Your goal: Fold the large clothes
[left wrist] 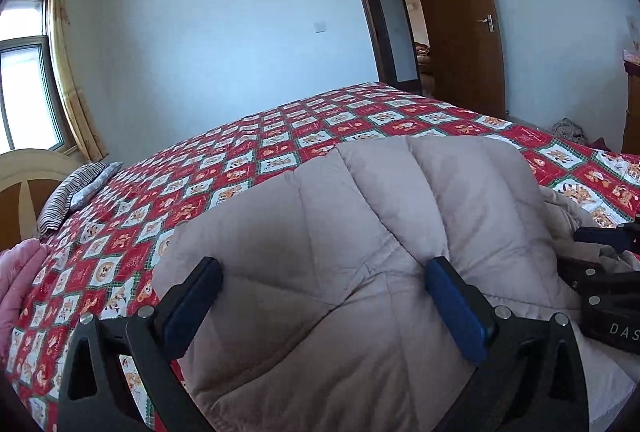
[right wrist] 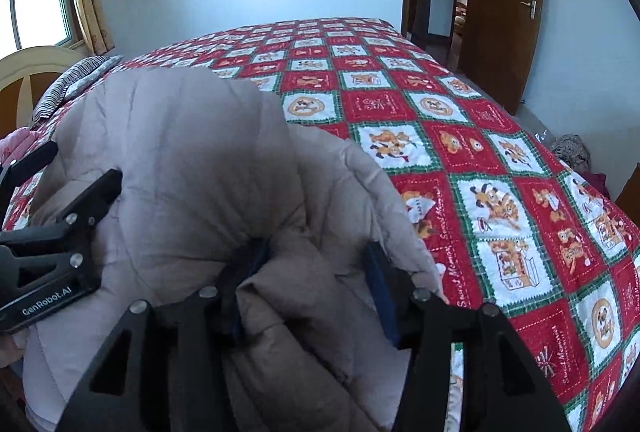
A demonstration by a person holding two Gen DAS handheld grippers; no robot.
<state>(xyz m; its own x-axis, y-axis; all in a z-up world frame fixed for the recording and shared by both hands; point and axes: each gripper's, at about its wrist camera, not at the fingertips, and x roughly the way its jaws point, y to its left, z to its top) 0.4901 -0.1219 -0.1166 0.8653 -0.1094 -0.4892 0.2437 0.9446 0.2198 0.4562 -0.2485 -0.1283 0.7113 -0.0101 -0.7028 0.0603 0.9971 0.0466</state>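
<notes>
A beige padded jacket (left wrist: pixel 360 232) lies bunched on the near side of the bed and also fills the right wrist view (right wrist: pixel 192 160). My left gripper (left wrist: pixel 320 280) is open, its fingers spread wide over the jacket's quilted surface. My right gripper (right wrist: pixel 312 272) has its fingers spread, with folds of the jacket bulging between and over them; the fingertips are buried in the fabric. Each gripper shows in the other's view: the right one at the left wrist view's right edge (left wrist: pixel 608 244), the left one at the right wrist view's left edge (right wrist: pixel 72 200).
The bed carries a red, green and white patchwork quilt (right wrist: pixel 460 136). A striped pillow (left wrist: pixel 76 192) lies by the headboard (left wrist: pixel 28 184). A pink garment (left wrist: pixel 20 280) sits at the near left. A brown door (left wrist: pixel 460 32) stands open beyond the bed.
</notes>
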